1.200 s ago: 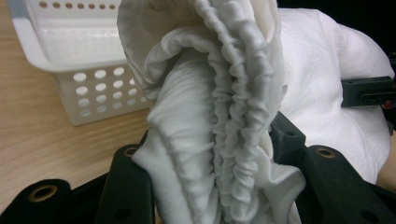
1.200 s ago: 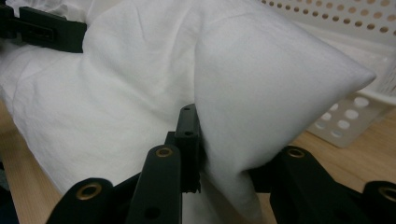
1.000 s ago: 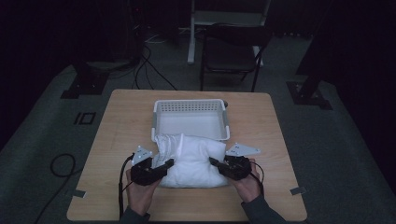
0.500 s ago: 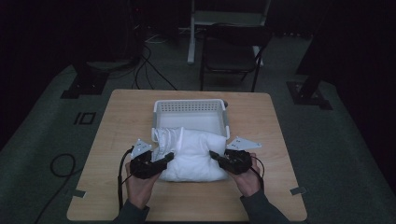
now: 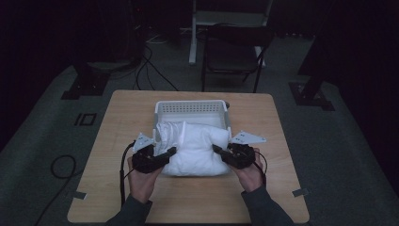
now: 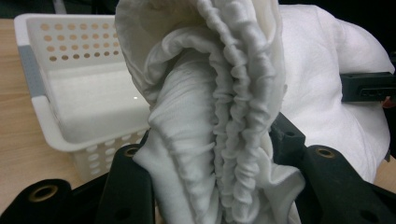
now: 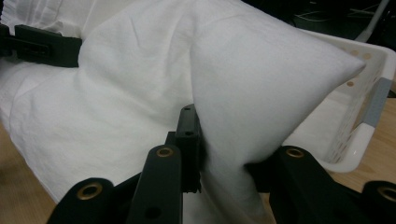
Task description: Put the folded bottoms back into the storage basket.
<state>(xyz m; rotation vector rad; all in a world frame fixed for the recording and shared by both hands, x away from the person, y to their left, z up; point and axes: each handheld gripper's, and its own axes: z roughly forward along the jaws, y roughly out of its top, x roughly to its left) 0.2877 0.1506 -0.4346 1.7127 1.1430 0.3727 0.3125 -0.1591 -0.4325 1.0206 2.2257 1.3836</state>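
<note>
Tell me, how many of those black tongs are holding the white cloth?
2. The left tongs grip the cloth at its gathered left end; the right tongs pinch its right corner, beside the basket. None seem hidden.

In the right gripper view we see the right gripper (image 7: 224, 186) with its two black jaws closed on a fold of the white cloth (image 7: 140, 93). Behind it, at the right, stands the white perforated basket (image 7: 369, 121) on the wooden table (image 7: 18, 196). At the upper left, the left gripper (image 7: 42, 46) touches the cloth.
</note>
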